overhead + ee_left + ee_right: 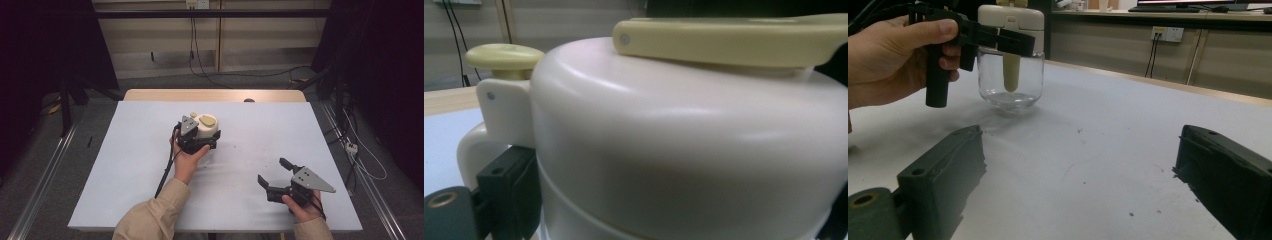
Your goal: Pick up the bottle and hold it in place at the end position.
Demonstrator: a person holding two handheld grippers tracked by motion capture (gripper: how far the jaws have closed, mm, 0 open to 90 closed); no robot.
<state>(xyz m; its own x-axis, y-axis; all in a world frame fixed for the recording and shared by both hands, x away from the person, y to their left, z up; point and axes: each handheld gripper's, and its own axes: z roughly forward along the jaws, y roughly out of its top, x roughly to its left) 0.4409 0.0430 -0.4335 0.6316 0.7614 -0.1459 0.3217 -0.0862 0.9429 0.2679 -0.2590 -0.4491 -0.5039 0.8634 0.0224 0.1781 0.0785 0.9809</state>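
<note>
Gripping the jar's cream lid (206, 127) near the surface's far edge, left tongs (200, 142) are clamped; right tongs (276, 173) rest apart and should brace the glass next.

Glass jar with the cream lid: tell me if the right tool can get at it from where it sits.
Probably yes. The right tool is open, and bare white table lies between it and the glass jar with the cream lid, though the left tool already grips the lid.

Bare white table top (150, 165) all round, only the jar (206, 129) stands mid-table, right tool (276, 175) well apart.
</note>
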